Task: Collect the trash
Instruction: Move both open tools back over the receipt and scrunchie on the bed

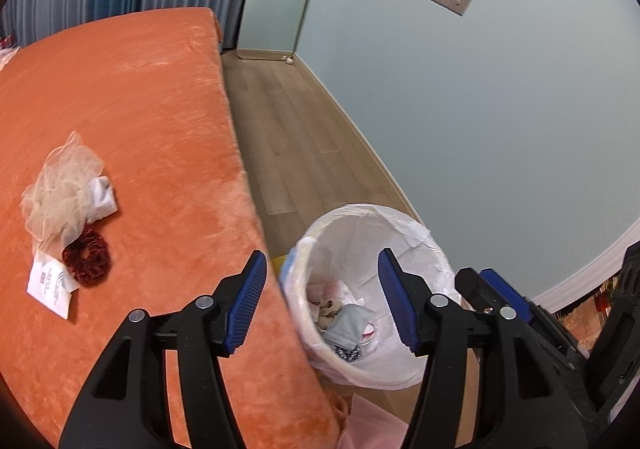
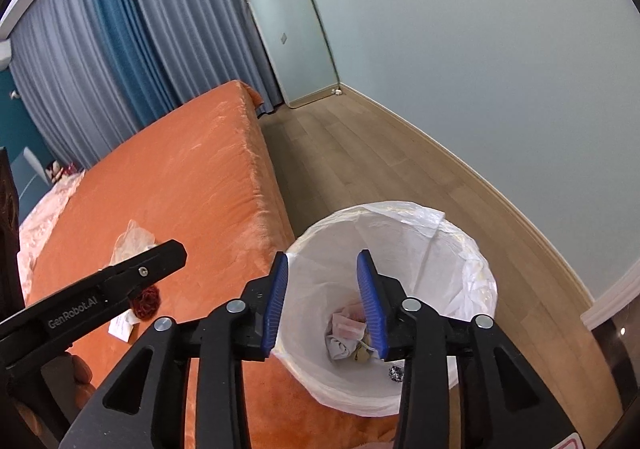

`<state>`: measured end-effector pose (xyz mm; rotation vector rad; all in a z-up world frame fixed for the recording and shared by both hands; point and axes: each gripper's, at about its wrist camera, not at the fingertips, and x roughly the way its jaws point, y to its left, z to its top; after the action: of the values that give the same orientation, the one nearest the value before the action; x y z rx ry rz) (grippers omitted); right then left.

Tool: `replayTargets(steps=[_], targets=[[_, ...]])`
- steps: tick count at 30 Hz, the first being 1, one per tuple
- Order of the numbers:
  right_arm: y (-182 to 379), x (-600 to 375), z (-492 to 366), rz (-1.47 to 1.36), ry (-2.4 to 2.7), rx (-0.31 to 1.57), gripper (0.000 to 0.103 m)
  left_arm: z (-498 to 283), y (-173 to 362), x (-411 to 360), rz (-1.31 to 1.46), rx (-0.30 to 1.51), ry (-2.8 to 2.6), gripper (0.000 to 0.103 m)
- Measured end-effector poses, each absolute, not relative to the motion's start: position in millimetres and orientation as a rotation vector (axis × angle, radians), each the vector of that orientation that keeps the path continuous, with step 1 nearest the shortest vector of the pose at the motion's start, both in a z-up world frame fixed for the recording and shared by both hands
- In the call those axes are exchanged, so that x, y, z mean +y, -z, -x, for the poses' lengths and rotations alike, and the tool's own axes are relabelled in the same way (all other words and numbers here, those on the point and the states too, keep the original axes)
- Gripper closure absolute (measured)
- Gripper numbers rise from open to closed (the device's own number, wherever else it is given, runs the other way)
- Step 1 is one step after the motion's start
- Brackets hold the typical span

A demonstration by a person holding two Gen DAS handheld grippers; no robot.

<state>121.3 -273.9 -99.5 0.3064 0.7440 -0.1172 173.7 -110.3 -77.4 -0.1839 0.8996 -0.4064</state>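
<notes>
Four bits of litter lie bunched on the orange bed [image 1: 152,121] — a mesh pouf [image 1: 56,189], a white sock [image 1: 102,199], a dark red scrunchie [image 1: 86,257], a paper packet [image 1: 50,289]. Beside the bed stands the lined trash bin [image 1: 420,241], scraps inside. Left gripper [image 1: 322,301] straddles the bed's edge and the bin, fingers apart, empty; right gripper [image 2: 322,301] hangs over the bin — likewise spread, holding nothing.

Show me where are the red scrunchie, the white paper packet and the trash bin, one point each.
red scrunchie [image 1: 86,257]: left wrist view, on its velvet ring.
white paper packet [image 1: 50,286]: left wrist view, on its printed face.
trash bin [image 2: 404,215]: right wrist view, on the far rim of its white liner.
</notes>
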Motion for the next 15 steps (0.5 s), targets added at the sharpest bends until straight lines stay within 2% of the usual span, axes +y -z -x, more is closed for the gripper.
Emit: replayTargets(steps=[13,15], targets=[[101,-176,-152,-0.217,-0.035,0.807,0.067,-178,102,3,0.247,0.923,0.223,0.048],[102,-160,-157,-0.206,-0.057,0.818,0.067,-178,107,23,0.255,0.931,0.188,0.044]])
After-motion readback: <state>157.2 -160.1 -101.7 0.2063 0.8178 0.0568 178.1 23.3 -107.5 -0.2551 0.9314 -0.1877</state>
